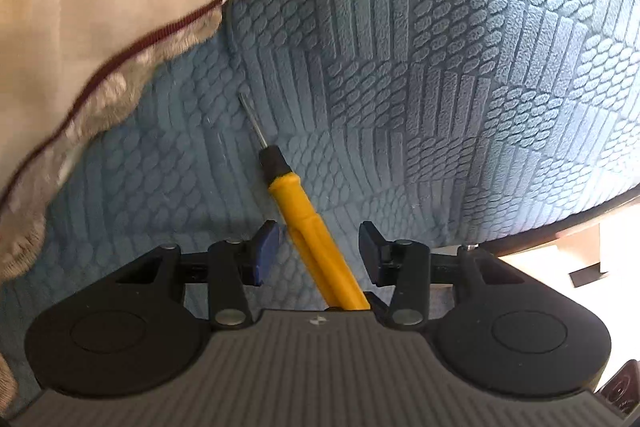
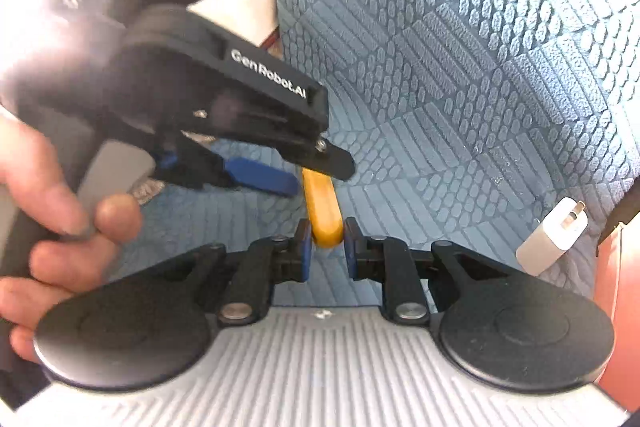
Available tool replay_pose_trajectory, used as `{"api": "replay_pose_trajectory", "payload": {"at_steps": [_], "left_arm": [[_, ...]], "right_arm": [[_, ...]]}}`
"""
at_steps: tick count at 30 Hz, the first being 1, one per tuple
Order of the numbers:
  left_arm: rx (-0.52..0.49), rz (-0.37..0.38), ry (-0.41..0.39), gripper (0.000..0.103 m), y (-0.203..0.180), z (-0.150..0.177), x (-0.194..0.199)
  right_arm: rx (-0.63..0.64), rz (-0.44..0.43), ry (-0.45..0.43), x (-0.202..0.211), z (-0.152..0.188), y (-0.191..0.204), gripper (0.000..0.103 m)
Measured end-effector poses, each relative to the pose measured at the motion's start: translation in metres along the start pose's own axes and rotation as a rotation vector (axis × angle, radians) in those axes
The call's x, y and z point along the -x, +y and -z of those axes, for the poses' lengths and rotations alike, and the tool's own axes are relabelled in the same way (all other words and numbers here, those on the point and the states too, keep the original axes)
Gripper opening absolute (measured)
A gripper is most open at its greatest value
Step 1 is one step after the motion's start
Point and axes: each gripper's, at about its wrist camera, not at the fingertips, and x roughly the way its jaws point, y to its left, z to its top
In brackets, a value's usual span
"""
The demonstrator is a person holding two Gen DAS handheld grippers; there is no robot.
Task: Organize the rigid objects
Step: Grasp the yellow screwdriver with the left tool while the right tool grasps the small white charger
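A yellow-handled screwdriver (image 1: 316, 239) with a black collar and thin metal shaft lies along the gap of my left gripper (image 1: 318, 247), whose jaws stand open on either side of the handle without touching it. In the right wrist view my right gripper (image 2: 326, 239) is shut on the butt end of the same yellow handle (image 2: 322, 211). The left gripper (image 2: 316, 163) reaches in from the left there, its blue finger (image 2: 260, 175) beside the handle. The tool is over a blue textured cover (image 1: 440, 67).
A white charger plug (image 2: 554, 235) lies on the blue cover at the right. A cream cloth with dark red trim (image 1: 100, 27) lies at the left. A hand (image 2: 60, 219) holds the left gripper. An orange surface (image 2: 620, 287) is at the far right edge.
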Motion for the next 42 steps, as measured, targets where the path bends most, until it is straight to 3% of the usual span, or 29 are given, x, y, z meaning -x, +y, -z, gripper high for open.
{"api": "replay_pose_trajectory", "payload": {"at_steps": [7, 15, 22, 27, 30, 32, 35, 38, 42], "left_arm": [[0.023, -0.004, 0.005, 0.050, 0.001, 0.004, -0.004], [0.011, -0.065, 0.017, 0.028, 0.001, 0.006, -0.011], [-0.002, -0.081, -0.002, 0.026, 0.001, 0.008, -0.010], [-0.026, -0.091, -0.027, 0.026, -0.002, 0.006, -0.002], [-0.048, -0.098, -0.038, 0.026, -0.005, 0.007, 0.001], [-0.059, -0.098, -0.041, 0.026, -0.007, 0.008, 0.001], [-0.079, -0.104, -0.055, 0.026, -0.010, 0.008, 0.004], [-0.084, -0.108, -0.069, 0.025, -0.009, 0.008, 0.007], [-0.078, -0.098, -0.074, 0.025, -0.007, 0.008, 0.010]], "right_arm": [[0.008, -0.036, 0.002, 0.005, 0.003, 0.015, 0.020], [-0.024, -0.057, 0.020, 0.003, 0.005, 0.015, 0.020], [-0.019, -0.043, 0.019, 0.021, 0.007, 0.007, 0.029], [-0.035, 0.099, -0.002, 0.027, 0.004, -0.011, 0.033], [-0.091, 0.227, -0.021, 0.030, 0.004, -0.027, 0.050], [-0.092, 0.331, -0.051, 0.031, 0.003, -0.031, 0.052], [-0.117, 0.387, -0.089, 0.029, 0.003, -0.038, 0.053], [-0.149, 0.454, -0.106, 0.021, 0.001, -0.044, 0.067], [-0.110, 0.532, -0.109, 0.005, -0.005, -0.049, 0.067]]}}
